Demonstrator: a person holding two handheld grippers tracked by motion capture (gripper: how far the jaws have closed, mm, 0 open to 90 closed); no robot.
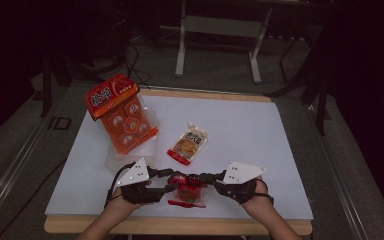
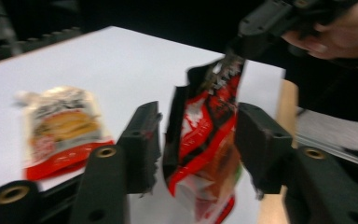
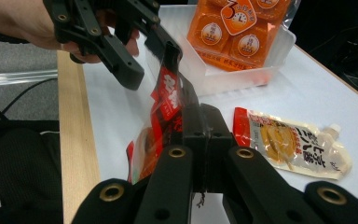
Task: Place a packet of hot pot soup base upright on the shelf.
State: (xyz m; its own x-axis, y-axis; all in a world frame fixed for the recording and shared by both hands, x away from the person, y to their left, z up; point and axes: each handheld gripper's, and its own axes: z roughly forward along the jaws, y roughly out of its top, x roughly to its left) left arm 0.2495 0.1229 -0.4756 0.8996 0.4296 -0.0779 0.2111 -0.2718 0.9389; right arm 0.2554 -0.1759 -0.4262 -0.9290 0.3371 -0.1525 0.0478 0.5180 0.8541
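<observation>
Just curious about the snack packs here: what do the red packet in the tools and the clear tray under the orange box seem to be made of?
Red packet: looks like thin, glossy plastic film; it crinkles, shines, and is see-through at its upper edge.
Clear tray: seemingly stiffer translucent plastic, milky in finish; its walls hold their shape around the orange box.
</observation>
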